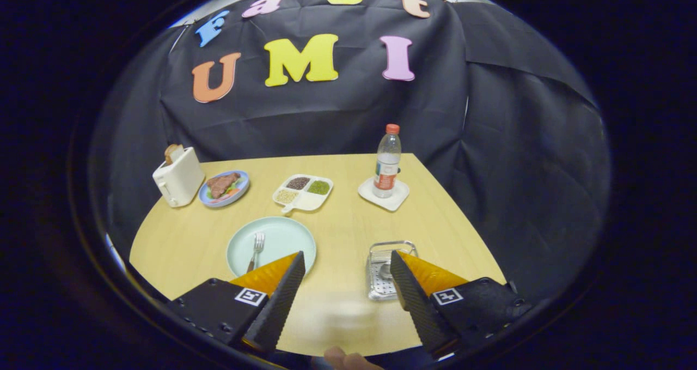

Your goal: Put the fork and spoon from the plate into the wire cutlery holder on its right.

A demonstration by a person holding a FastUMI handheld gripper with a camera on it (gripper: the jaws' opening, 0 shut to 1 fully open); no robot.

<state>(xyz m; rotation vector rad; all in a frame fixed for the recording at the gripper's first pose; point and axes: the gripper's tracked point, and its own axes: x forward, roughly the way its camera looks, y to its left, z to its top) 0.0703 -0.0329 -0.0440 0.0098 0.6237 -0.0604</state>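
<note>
A pale green plate (pixel 283 238) lies on the wooden table just beyond my left finger, whose tip overlaps the plate's near right rim. A metal fork (pixel 257 249) rests on the plate, tines pointing away from me. The wire cutlery holder (pixel 381 283) stands to the plate's right, partly behind my right fingertip. A rounded metal shape lies inside it; it may be the spoon, but I cannot tell. My gripper (pixel 346 256) is open wide above the near table, with nothing between its fingers.
At the back of the table stand a white toaster (pixel 178 182) holding bread, a blue plate of food (pixel 223 187), a divided white dish (pixel 303 192) and a water bottle (pixel 387 163) on a white coaster (pixel 399 195). Bare wood lies between plate and holder.
</note>
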